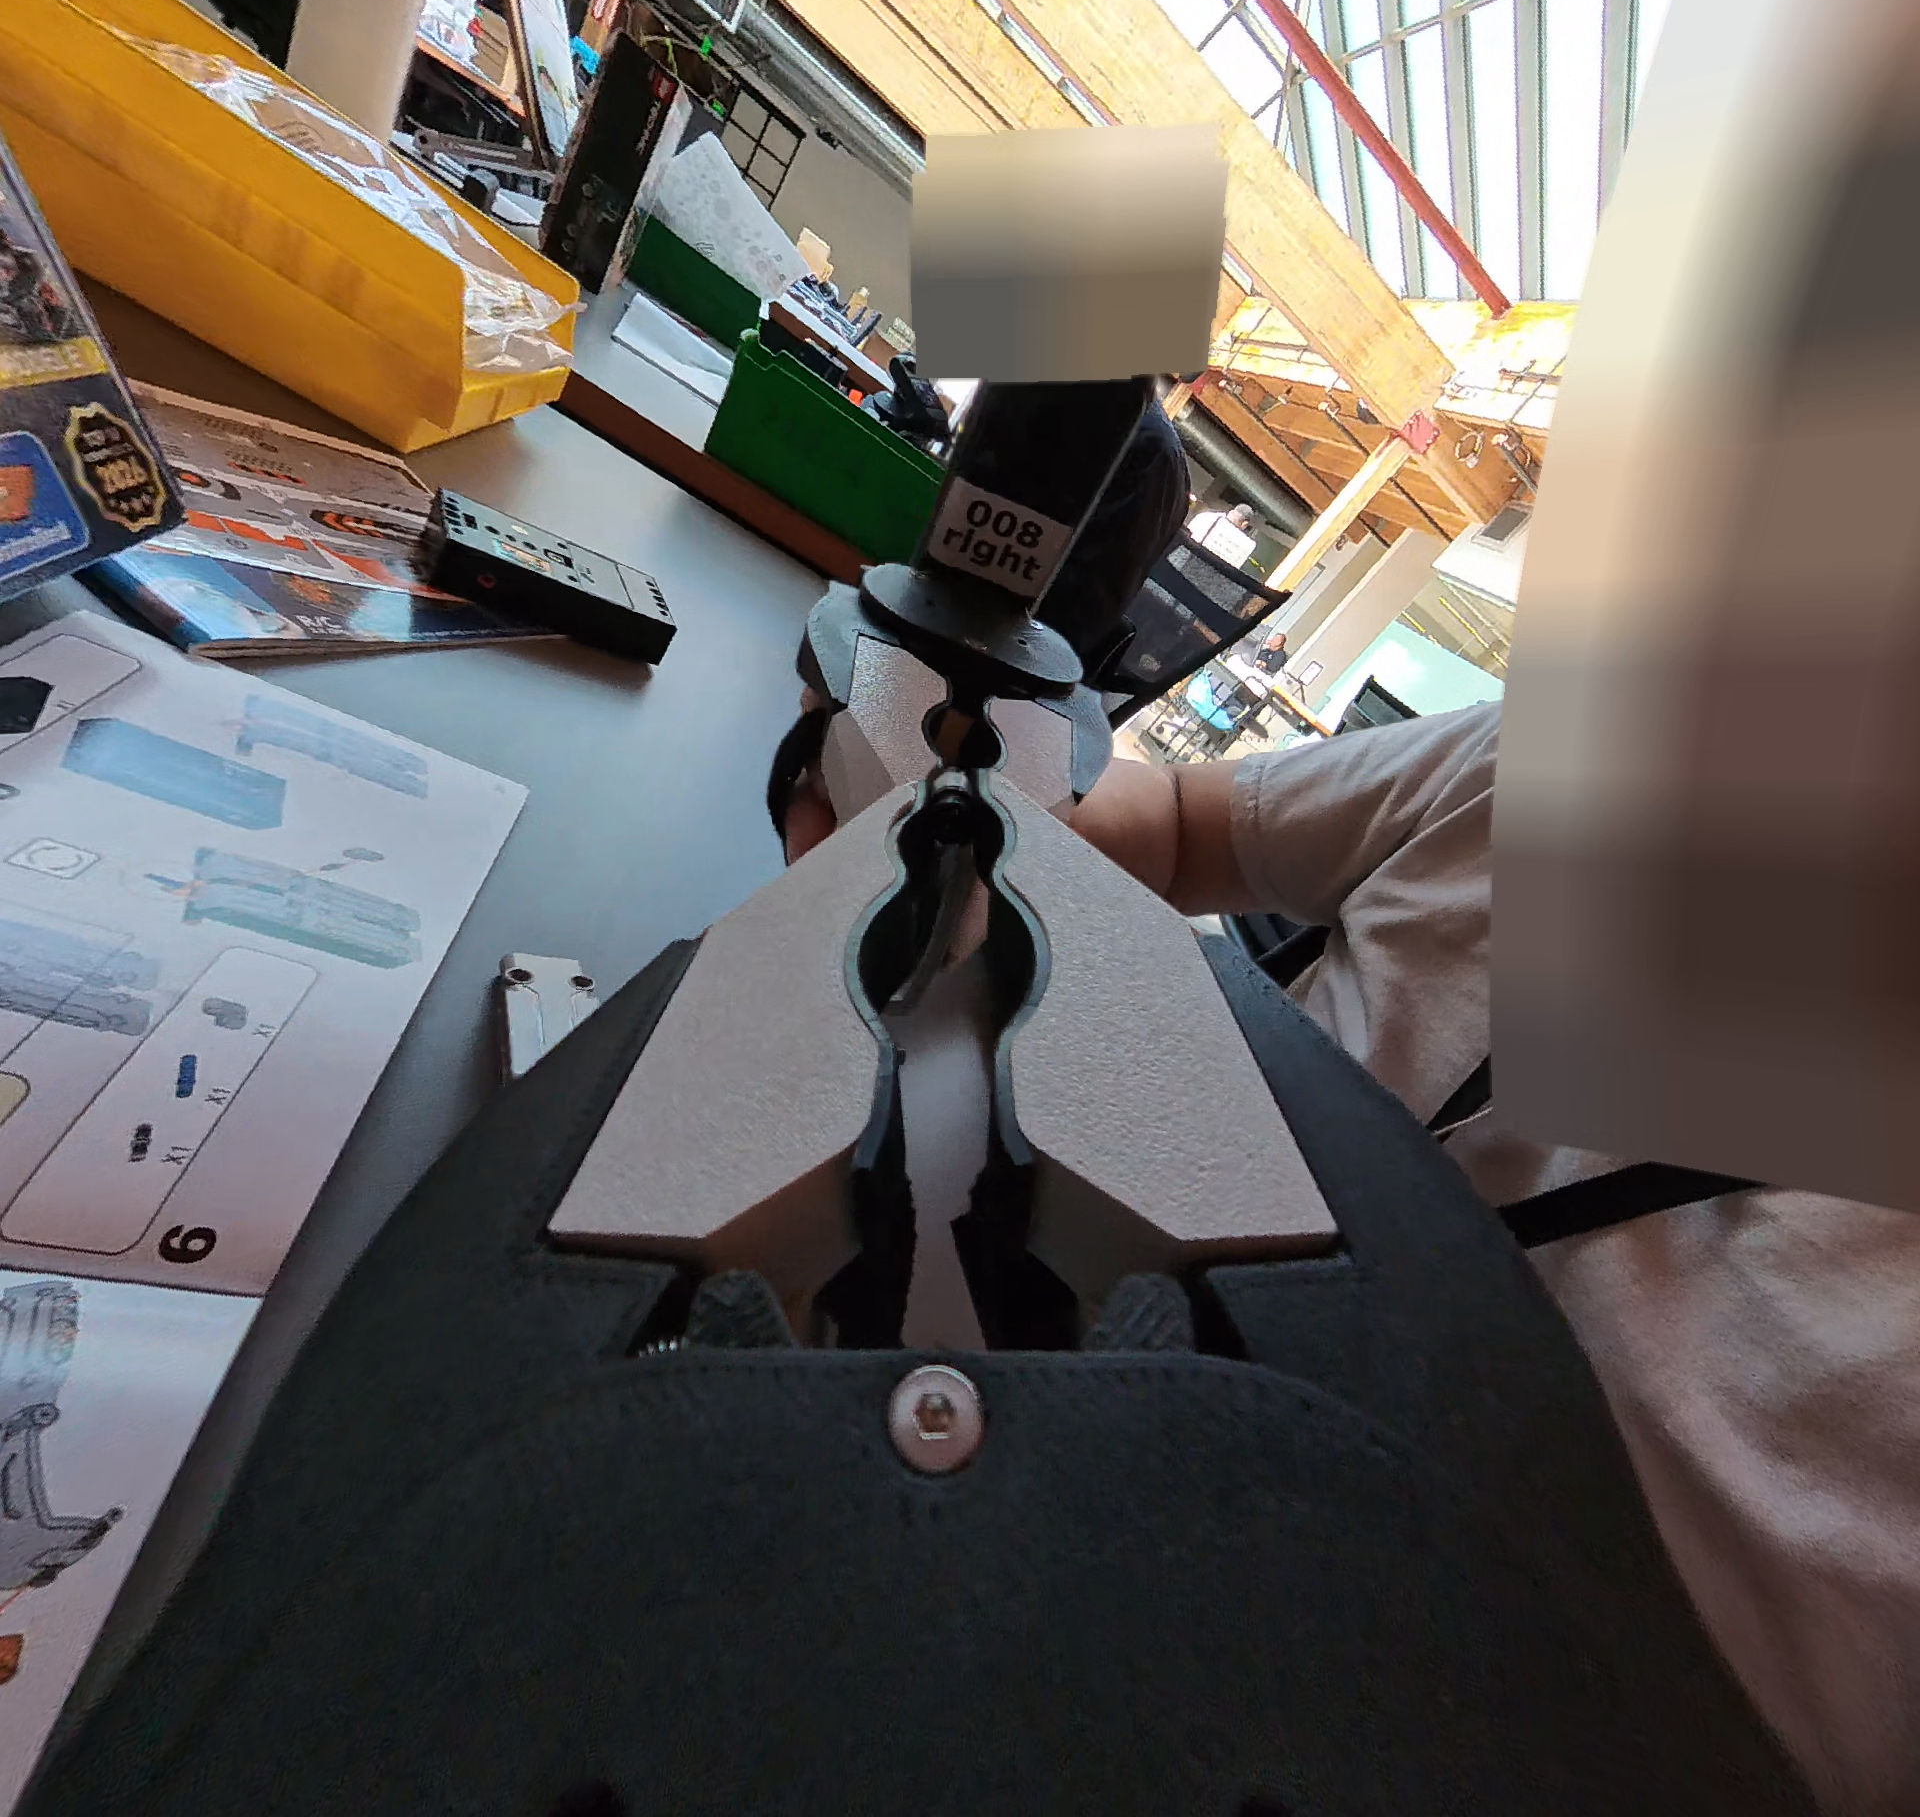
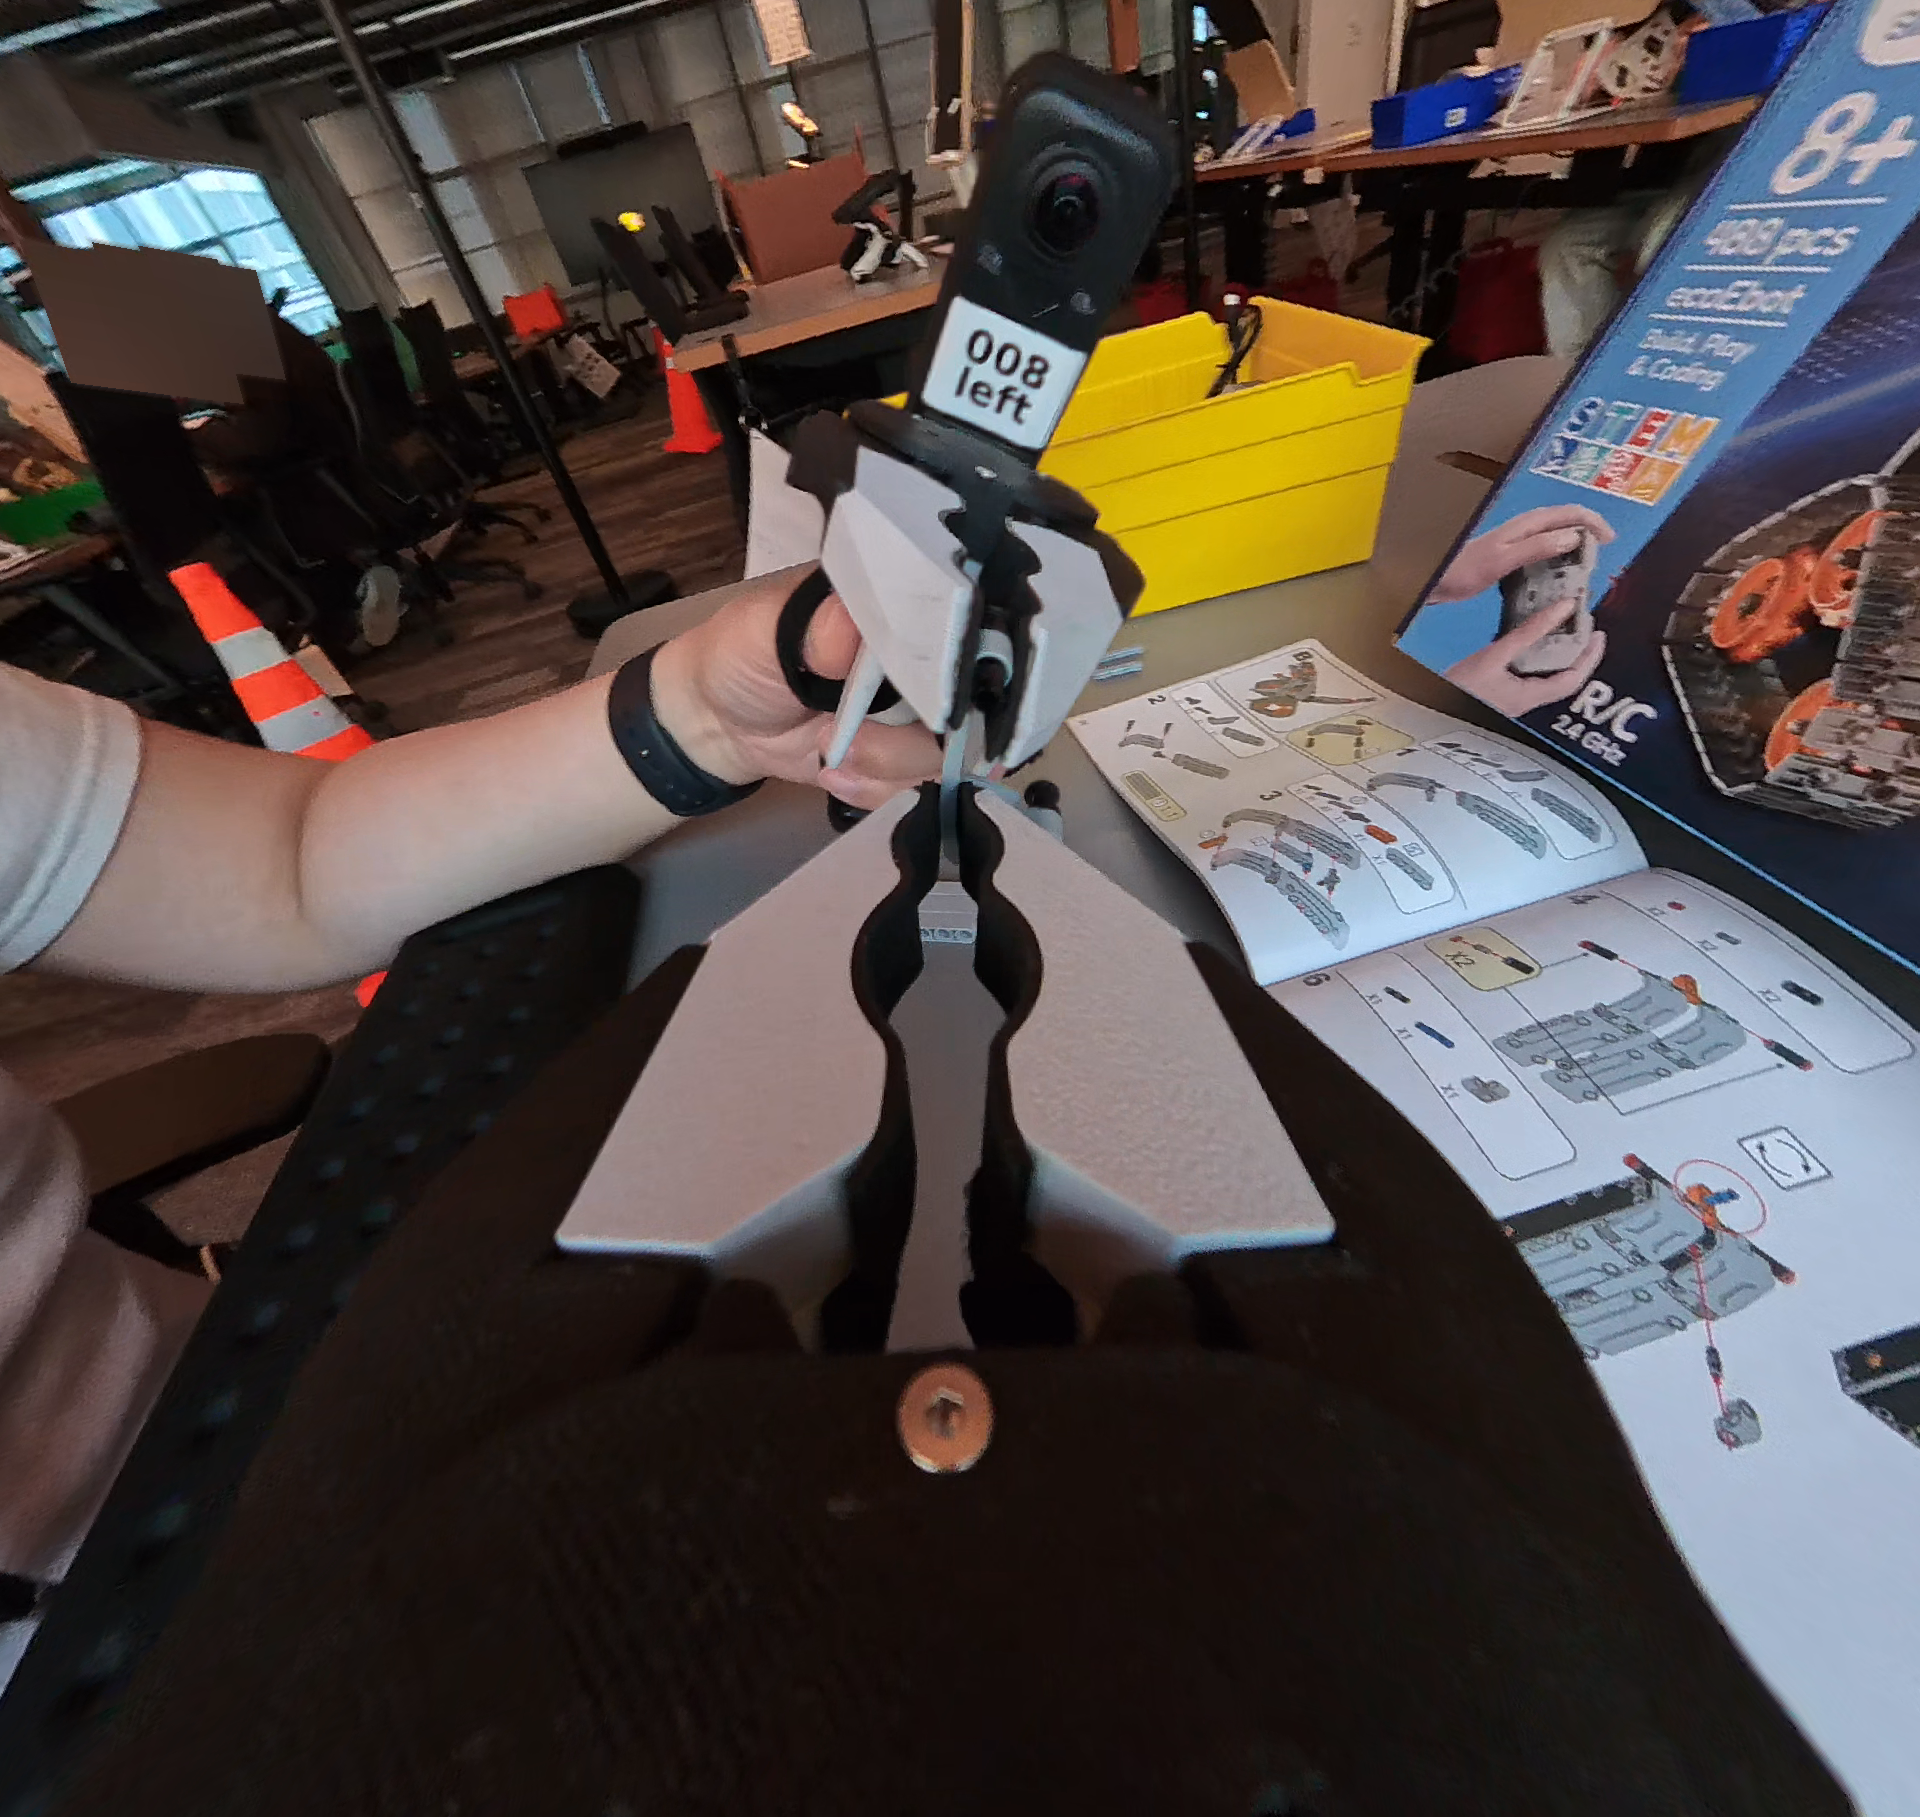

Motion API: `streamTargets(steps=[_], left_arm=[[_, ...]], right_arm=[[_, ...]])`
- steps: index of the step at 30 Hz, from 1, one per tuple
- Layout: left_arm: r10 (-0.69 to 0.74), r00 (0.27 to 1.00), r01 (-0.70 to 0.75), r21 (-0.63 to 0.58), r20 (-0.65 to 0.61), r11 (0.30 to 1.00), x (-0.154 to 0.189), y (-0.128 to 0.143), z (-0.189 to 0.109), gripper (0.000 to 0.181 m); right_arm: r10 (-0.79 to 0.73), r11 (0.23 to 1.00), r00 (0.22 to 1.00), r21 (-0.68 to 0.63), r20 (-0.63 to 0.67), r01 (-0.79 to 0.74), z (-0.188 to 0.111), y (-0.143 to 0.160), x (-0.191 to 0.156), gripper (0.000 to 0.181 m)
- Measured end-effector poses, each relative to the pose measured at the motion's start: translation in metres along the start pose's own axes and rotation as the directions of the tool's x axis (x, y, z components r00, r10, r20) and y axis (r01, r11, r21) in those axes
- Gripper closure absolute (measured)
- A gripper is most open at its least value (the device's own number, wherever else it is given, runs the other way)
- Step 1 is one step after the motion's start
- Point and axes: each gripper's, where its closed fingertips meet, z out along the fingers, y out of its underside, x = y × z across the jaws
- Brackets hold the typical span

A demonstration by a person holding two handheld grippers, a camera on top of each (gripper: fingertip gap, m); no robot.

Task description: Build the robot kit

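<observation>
Above the grey worktop [image 2: 1288, 614], the left gripper [image 1: 948, 811] and the right gripper [image 2: 943, 811] point at each other, tips almost meeting. Both pairs of fingers are nearly closed on a small grey and black part [image 2: 951, 791] between them; which one really holds it I cannot tell. An open instruction booklet [image 2: 1558, 1040] lies beside, with a yellow bin [image 2: 1226, 479] and a blue kit box [image 2: 1714, 417] behind.
</observation>
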Motion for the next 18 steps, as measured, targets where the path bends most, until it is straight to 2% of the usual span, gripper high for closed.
streamTargets(steps=[1, 3, 4, 7, 10, 14, 16, 18], left_arm=[[-0.013, 1.000, 0.013, 0.019, 0.006, 1.000, -0.003, -0.002, -0.002, 0.176], [-0.035, 0.999, 0.033, 0.079, 0.034, 0.996, -0.010, -0.012, -0.011, 0.161], [-0.037, 0.998, 0.031, 0.109, 0.050, 0.994, -0.014, -0.017, -0.017, 0.159], [-0.029, 0.998, 0.022, 0.127, 0.058, 0.992, -0.015, -0.020, -0.027, 0.166], [-0.070, 0.998, 0.069, 0.069, 0.007, 0.995, -0.009, -0.011, -0.021, 0.166], [-0.040, 0.999, 0.039, 0.031, 0.013, 0.999, -0.009, -0.004, -0.012, 0.181], [-0.022, 1.000, 0.021, 0.010, 0.017, 1.000, -0.006, -0.004, -0.016, 0.181], [0.000, 0.999, -0.001, 0.038, 0.032, 0.999, 0.000, -0.014, -0.029, 0.181]], right_arm=[[0.023, 1.000, 1.000, 0.010, -0.010, -0.023, 0.000, -0.001, 0.001, 0.181], [0.111, 0.993, 0.994, 0.046, -0.002, -0.110, 0.000, -0.005, 0.002, 0.181], [0.152, 0.986, 0.988, 0.064, -0.003, -0.152, -0.001, -0.005, 0.003, 0.181], [0.214, 0.971, 0.977, 0.110, 0.006, -0.213, -0.001, -0.008, 0.006, 0.181], [0.183, 0.976, 0.983, 0.124, -0.025, -0.178, 0.000, -0.008, 0.010, 0.181], [0.147, 0.984, 0.989, 0.104, -0.036, -0.142, 0.007, -0.004, 0.008, 0.181], [0.122, 0.988, 0.993, 0.093, 0.004, -0.121, 0.009, -0.007, 0.003, 0.179], [0.019, 0.999, 1.000, 0.050, 0.017, -0.020, 0.005, -0.011, 0.002, 0.168]])
